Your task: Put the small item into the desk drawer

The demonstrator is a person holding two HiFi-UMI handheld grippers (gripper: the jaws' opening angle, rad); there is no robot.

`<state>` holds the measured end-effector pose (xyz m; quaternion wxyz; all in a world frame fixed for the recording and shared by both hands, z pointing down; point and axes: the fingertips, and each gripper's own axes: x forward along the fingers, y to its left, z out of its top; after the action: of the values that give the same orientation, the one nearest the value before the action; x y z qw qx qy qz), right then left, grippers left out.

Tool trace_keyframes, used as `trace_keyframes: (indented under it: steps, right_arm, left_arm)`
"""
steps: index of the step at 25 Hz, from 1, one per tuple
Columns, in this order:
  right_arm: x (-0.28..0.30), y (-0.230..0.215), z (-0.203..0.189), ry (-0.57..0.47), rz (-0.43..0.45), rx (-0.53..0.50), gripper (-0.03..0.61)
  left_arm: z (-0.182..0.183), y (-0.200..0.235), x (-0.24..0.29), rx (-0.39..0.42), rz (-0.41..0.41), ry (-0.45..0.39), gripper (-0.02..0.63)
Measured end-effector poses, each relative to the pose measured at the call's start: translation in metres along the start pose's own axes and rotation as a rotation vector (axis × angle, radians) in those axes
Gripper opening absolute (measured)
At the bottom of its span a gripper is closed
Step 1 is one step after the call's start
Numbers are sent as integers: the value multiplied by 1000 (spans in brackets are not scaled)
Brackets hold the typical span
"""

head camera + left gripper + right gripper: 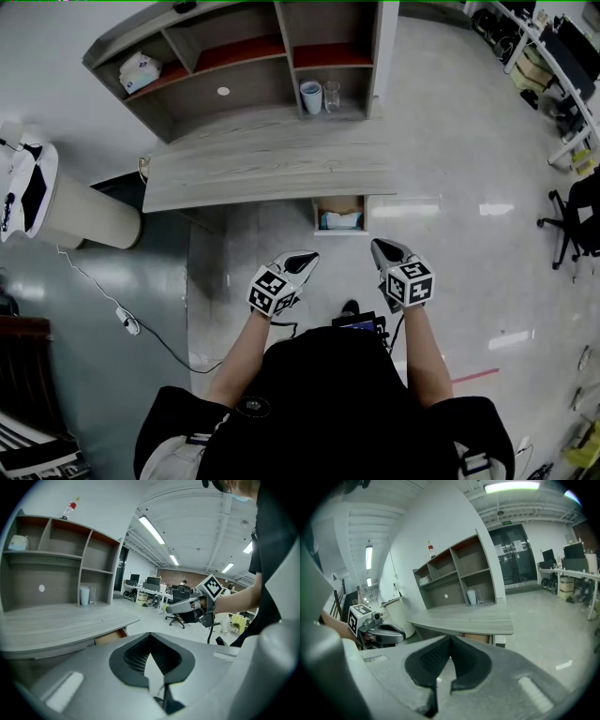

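Left tongs (305,259), right tongs (383,247) — both closed, holding nothing.

The drawer (339,203) stands pulled out from under the desk's (272,173) front edge, close to the right end, open at the top. Its inner walls are light brown wood and its front panel is pale. Inside lies a small item (339,221), whitish with a pale blue tint and crumpled-looking, covering much of the drawer's floor; what it is cannot be told. In both gripper views only the drawer's tan side shows beneath the desk top
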<state>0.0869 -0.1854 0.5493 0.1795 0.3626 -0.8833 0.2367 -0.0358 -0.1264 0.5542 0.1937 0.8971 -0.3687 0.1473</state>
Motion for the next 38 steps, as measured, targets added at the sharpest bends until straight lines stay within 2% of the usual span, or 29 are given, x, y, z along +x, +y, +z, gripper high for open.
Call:
trace_keyframes:
  steps: [8,23,32,38]
  right_arm:
    - [-11,48,-21,20,-45,-9,-6]
    - [-43,92,-60,27,-87,-14,-6]
    - [-57,106,-78,7,-108,7,-6]
    - [-58,113,-86,2,-112,13,-6]
  left_arm:
    - [-34,5,-47,-49,19,-19,2]
    - [-68,-14,-80,-76,-7,-33,3]
    - [-81,-7,-94,-81,84,-34,2]
    - [-85,-11,-103,-102,75,-52,0]
